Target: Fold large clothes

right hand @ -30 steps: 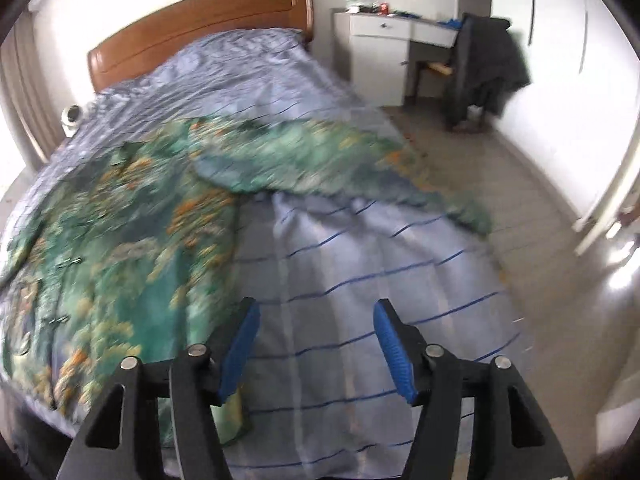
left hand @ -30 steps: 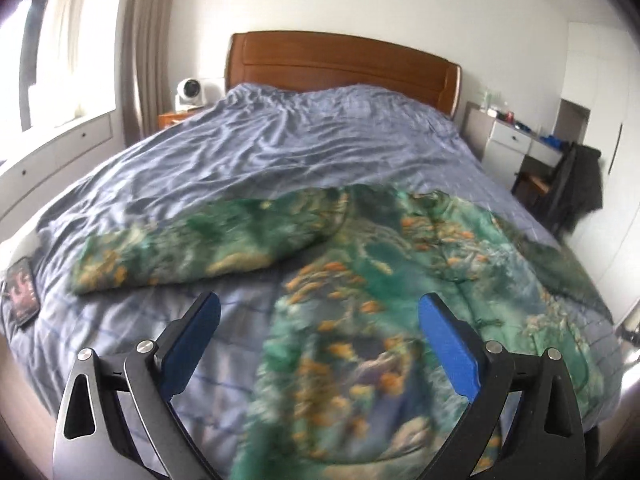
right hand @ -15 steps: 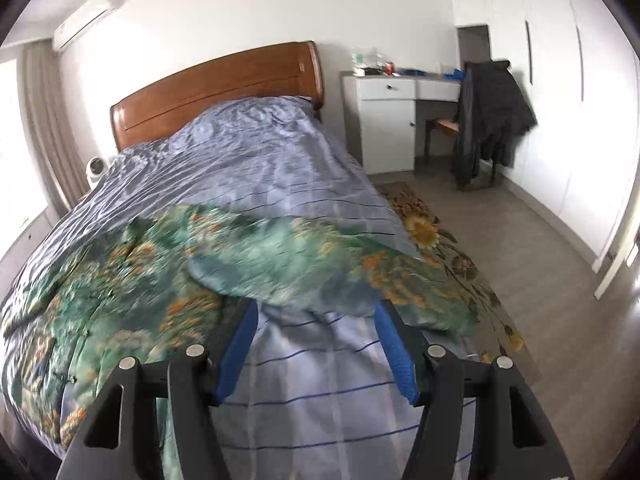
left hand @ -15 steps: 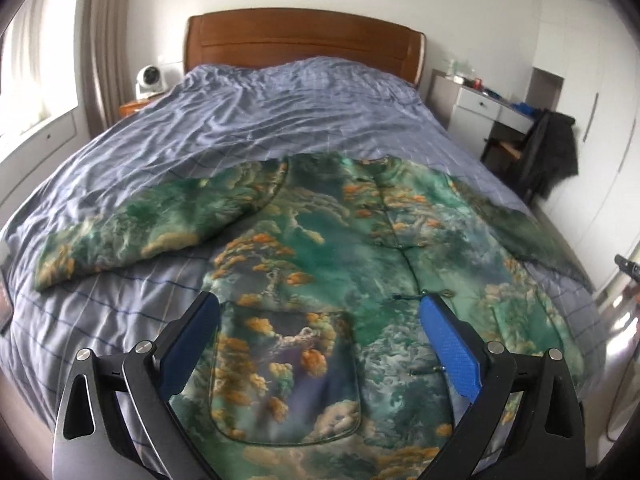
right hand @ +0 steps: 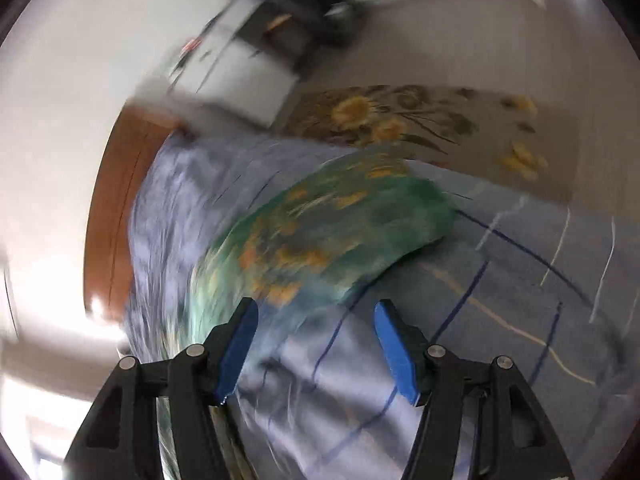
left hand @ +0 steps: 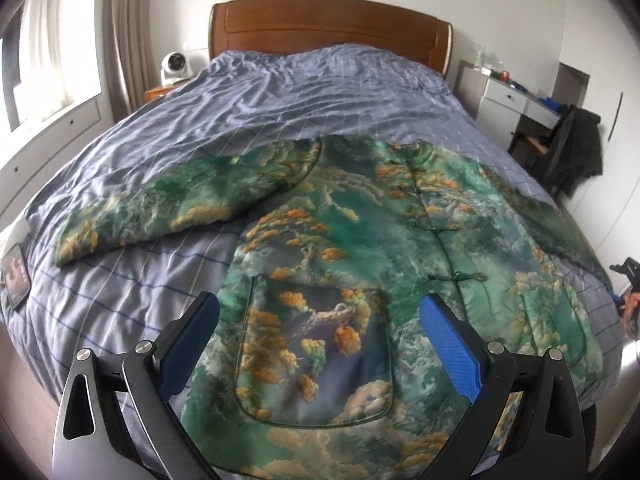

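A big green jacket (left hand: 400, 240) lies flat on the bed (left hand: 300, 100). The left gripper (left hand: 320, 338) is wide open above it. The right gripper (right hand: 316, 340) is open too, holding nothing.

The left wrist view looks from the bed's (left hand: 304, 92) foot edge toward the headboard (left hand: 328, 28), level and close above the jacket (left hand: 360, 240). The right wrist view, rolled sideways and blurred, faces across the bed's right edge toward the rug (right hand: 420, 120); both share jacket, bed and headboard.

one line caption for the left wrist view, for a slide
Open left gripper poised over a green printed jacket spread face-up, sleeves out, on a blue checked bed.
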Tool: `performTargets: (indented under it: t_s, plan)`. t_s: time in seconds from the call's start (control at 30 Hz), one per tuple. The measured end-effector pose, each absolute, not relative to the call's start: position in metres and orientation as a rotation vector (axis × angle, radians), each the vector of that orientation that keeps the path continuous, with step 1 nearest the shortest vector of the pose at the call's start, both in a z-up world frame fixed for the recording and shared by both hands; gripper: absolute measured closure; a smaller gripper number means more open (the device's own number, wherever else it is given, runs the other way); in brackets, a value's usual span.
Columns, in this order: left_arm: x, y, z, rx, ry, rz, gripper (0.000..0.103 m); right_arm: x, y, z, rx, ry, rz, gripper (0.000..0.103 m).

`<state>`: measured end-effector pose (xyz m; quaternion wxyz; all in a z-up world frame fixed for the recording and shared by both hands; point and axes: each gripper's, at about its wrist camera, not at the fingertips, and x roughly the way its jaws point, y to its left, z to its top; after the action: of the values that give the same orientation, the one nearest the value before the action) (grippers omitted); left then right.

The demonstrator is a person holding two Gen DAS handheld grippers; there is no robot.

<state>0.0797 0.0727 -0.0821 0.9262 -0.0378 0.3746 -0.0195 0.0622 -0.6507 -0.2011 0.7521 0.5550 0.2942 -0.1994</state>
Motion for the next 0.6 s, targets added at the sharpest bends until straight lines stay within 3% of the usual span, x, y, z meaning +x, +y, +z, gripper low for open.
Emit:
performTargets:
  t_s: [0.1, 0.17, 0.2, 0.23, 0.33, 0.6]
  plan:
    - [0.078, 0.076, -0.084, -0.081, 0.776, -0.023, 0.003, 0.064, -0.662, -0.220, 1.316, 0.544, -0.498, 0.044]
    - [0.077, 0.078, -0.085, -0.074, 0.780, -0.009, 0.003, 0.069, -0.666, -0.225, 1.304, 0.517, -0.539, 0.063]
    - [0.075, 0.080, -0.085, -0.068, 0.779, 0.002, 0.003, 0.073, -0.667, -0.224, 1.259, 0.533, -0.574, 0.085]
    - [0.074, 0.081, -0.085, -0.062, 0.773, 0.011, 0.003, 0.074, -0.667, -0.221, 1.220, 0.539, -0.591, 0.088]
    - [0.073, 0.084, -0.087, -0.055, 0.766, 0.026, 0.003, 0.082, -0.653, -0.186, 1.028, 0.511, -0.592, 0.093]
    - [0.087, 0.081, -0.098, -0.093, 0.800, -0.005, 0.003, 0.121, -0.553, -0.036, 0.446, 0.408, -0.351, 0.093]
